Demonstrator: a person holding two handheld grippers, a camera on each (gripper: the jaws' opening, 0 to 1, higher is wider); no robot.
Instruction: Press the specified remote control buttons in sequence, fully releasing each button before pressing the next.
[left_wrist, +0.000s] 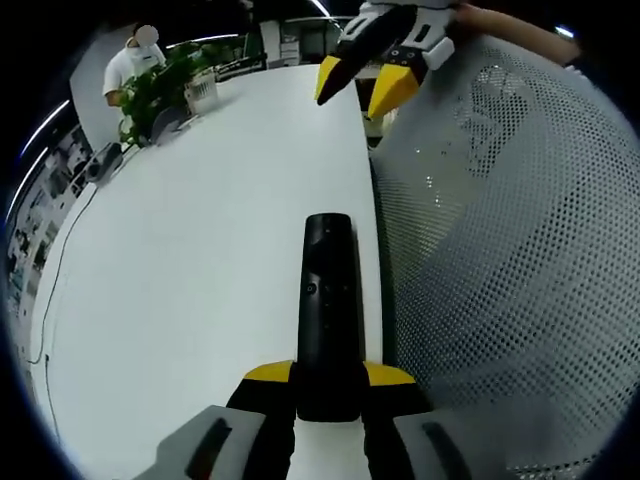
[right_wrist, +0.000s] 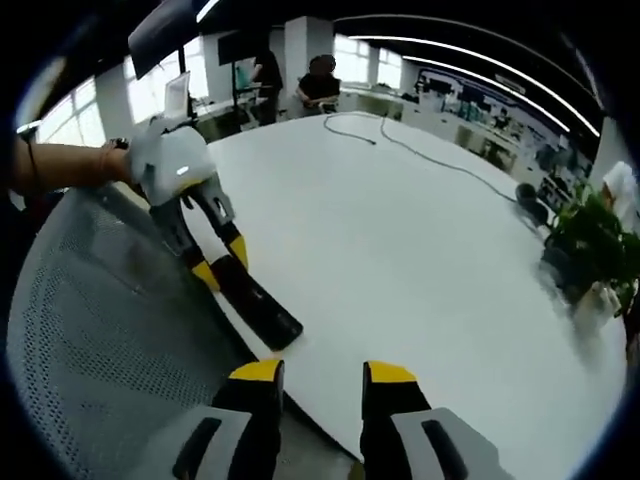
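A long black remote control lies lengthwise over the white table's near edge. My left gripper is shut on its near end, yellow tips on either side. In the right gripper view the same remote sticks out over the table edge from the left gripper, held by a person's hand. My right gripper is open with nothing between its jaws, hovering above the table edge to the right of the remote's free end. In the left gripper view it hangs above and beyond the remote, tips apart.
A grey mesh chair back stands right against the table edge by the remote. A potted plant and a person are at the far end. A cable runs across the table.
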